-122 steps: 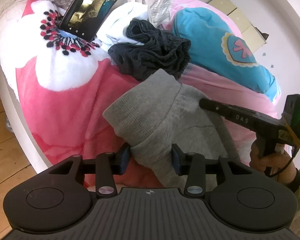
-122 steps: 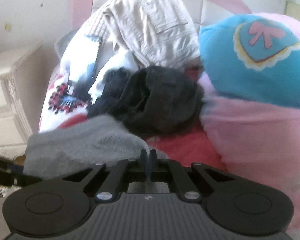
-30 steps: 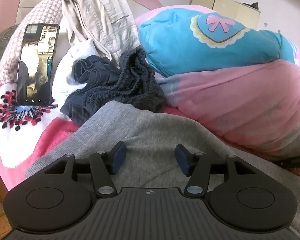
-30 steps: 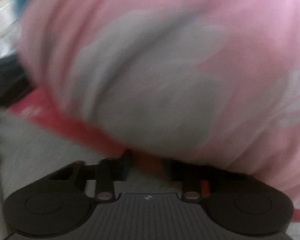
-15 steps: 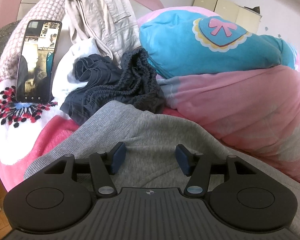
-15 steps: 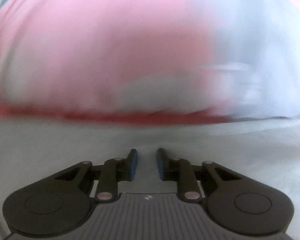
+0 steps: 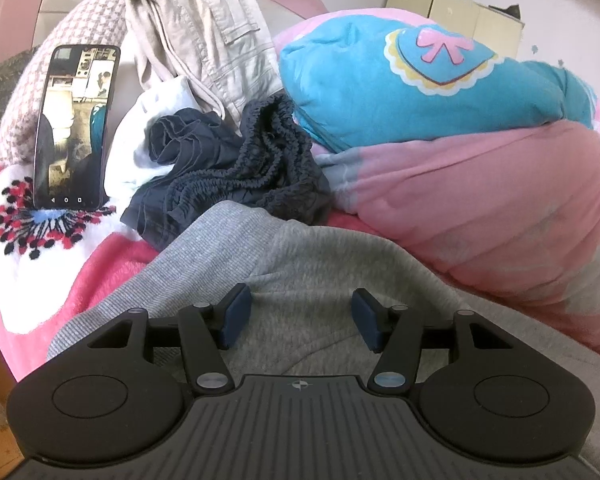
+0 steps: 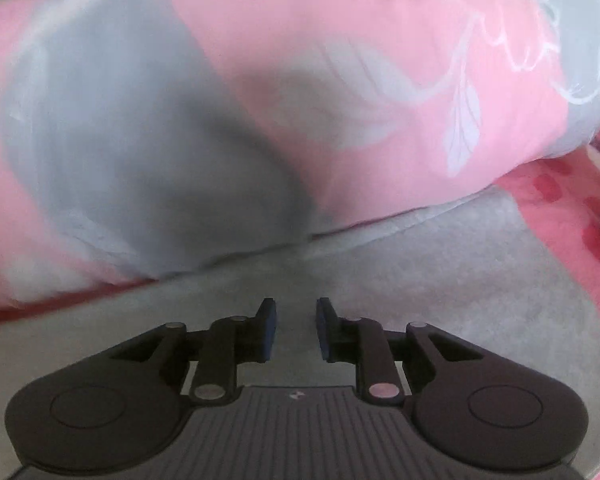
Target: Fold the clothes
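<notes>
Under both of my grippers lies the grey sweatshirt (image 7: 300, 264), spread flat across the pink bed cover (image 7: 100, 268). My left gripper (image 7: 300, 316) hangs over its ribbed edge with the jaws standing wide apart, the blue pads clear of the cloth and nothing caught between them. My right gripper (image 8: 296, 330) is over another part of the same grey sweatshirt (image 8: 440, 288); its jaws have just been opening and now show a narrow gap with only flat fabric beneath, nothing pinched. Just beyond the sweatshirt sits a crumpled dark navy garment (image 7: 236, 168), with beige trousers (image 7: 204, 40) draped behind it. A phone (image 7: 74, 128) leans upright to the left. A rolled pink and grey duvet (image 8: 340, 100) borders the sweatshirt, under a blue pillow (image 7: 400, 92).
</notes>
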`<action>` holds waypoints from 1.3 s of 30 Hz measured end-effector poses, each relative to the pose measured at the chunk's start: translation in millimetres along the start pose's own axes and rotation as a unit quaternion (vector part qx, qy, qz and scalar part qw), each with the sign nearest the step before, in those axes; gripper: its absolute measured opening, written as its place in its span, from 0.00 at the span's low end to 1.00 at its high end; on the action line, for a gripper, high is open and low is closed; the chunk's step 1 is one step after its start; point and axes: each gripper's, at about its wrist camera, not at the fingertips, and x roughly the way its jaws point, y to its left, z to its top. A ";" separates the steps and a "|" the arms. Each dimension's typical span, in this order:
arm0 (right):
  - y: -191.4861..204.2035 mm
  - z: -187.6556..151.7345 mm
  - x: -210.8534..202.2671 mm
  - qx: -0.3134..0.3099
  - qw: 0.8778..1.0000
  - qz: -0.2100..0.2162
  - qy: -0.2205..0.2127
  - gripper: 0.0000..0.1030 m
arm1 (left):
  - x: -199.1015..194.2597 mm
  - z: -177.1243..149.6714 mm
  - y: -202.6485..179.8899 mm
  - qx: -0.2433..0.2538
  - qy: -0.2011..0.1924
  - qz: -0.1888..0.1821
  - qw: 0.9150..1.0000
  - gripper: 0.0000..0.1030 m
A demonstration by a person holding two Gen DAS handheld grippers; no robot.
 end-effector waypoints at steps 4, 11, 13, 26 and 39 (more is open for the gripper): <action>-75.9 27.0 32.5 0.095 0.993 -0.058 -0.030 0.19 | 0.9 -0.2 -0.5 0.002 0.000 0.004 1.000 0.56; -124.1 25.9 -25.2 0.140 0.980 -0.124 -0.064 0.24 | 0.3 -0.5 -0.4 0.006 0.001 0.002 1.000 0.57; -114.7 11.1 -67.5 0.119 0.990 -0.047 -0.067 0.24 | 0.6 -0.5 -1.3 0.009 0.002 0.003 1.000 0.57; 118.7 -163.6 -246.2 -0.202 0.939 0.274 -0.057 0.39 | 0.0 -0.3 -0.5 0.010 0.005 0.000 1.000 0.57; 204.8 -257.0 -234.1 -0.448 0.884 0.128 -0.032 0.05 | -1.9 -0.6 10.9 -0.021 0.000 -0.029 0.999 0.57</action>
